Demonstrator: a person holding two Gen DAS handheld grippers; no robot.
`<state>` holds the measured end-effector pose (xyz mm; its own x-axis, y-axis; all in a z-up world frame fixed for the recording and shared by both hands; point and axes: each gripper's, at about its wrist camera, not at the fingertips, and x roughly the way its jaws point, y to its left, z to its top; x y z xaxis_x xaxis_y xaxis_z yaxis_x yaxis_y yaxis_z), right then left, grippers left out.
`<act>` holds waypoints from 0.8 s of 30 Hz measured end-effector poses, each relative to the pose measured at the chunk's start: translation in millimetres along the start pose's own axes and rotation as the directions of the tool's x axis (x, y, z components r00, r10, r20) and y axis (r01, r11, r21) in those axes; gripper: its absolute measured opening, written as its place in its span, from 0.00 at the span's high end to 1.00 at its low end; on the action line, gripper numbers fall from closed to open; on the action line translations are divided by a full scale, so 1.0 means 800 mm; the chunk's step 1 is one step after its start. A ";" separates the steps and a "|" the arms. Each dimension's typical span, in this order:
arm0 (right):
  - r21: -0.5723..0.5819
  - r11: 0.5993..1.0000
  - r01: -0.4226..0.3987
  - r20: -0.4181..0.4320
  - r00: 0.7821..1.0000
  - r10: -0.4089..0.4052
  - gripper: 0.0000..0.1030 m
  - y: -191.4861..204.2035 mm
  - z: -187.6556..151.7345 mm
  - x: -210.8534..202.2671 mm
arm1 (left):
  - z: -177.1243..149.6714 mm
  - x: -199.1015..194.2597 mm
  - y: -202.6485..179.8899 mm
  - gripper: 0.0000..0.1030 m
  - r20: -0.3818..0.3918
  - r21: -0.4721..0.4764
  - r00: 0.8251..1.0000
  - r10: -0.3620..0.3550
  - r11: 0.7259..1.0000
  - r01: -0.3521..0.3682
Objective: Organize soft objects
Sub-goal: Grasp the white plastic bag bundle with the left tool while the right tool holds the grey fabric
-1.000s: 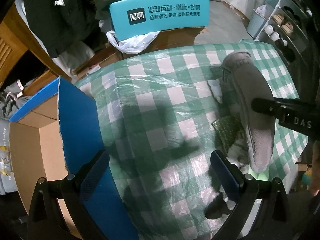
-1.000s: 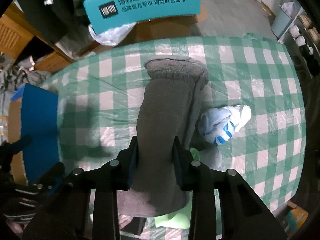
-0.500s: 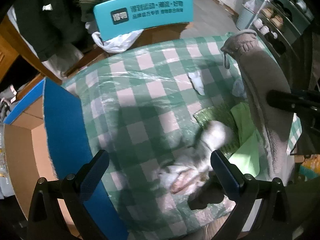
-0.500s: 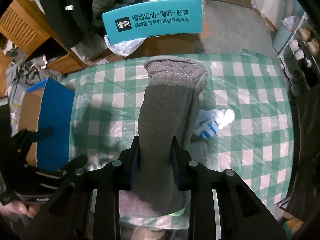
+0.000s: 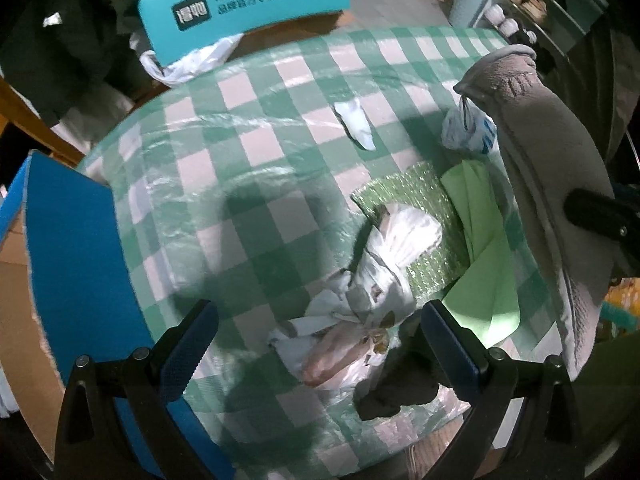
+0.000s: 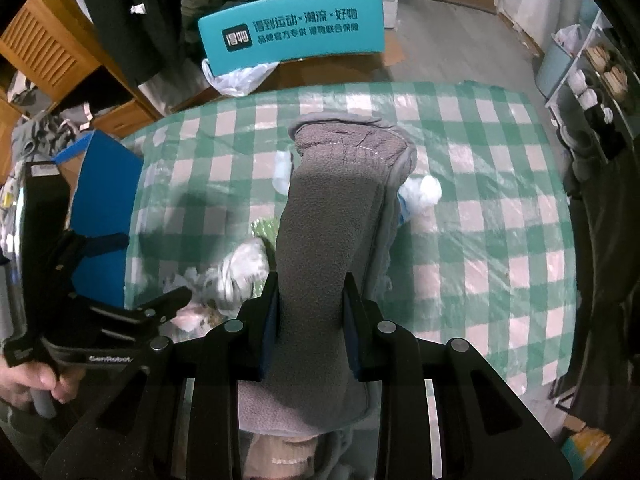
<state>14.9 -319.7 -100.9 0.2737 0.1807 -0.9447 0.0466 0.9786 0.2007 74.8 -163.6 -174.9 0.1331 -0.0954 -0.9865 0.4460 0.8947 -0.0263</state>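
A worktop (image 5: 256, 168) under a green-and-white checked cloth carries a loose pile of soft things near its front edge: a sparkly green cloth (image 5: 404, 204), a plain light-green cloth (image 5: 484, 240), a pale patterned garment (image 5: 372, 292) bunched over them, and a dark sock (image 5: 396, 388) at the very edge. Farther back lie a small white sock (image 5: 356, 124) alone and a white-and-blue bundle (image 5: 468, 132) beside the green cloths. An open cardboard box with a blue flap (image 5: 76, 248) stands against the worktop's left side. Behind the worktop is a teal chair back (image 6: 292, 36) with a white plastic bag (image 6: 236, 78) under it, and dark coats hang at the back left.

The right gripper (image 6: 308, 320) points steeply down, jaws pressed on a grey fleece sock (image 6: 332, 216), which hangs lifted above the worktop over the pile, its cuff farthest from the camera. The left gripper (image 5: 316, 348) points straight down above the patterned garment with jaws spread wide and nothing between them; a hand (image 6: 28, 380) holds its handle at the lower left of the right wrist view.
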 end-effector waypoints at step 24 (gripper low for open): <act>0.040 0.998 0.039 -0.088 0.995 -0.036 0.77 -0.034 -0.034 0.058 | 0.008 0.062 -0.024 0.37 -0.095 0.023 0.995 -0.022 0.999 0.024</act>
<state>0.4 -334.8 -157.4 0.1864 0.1537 -0.9704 0.0954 0.9802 0.1736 78.6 -188.5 -222.4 0.0387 -0.0729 -0.9966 0.4691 0.8819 -0.0463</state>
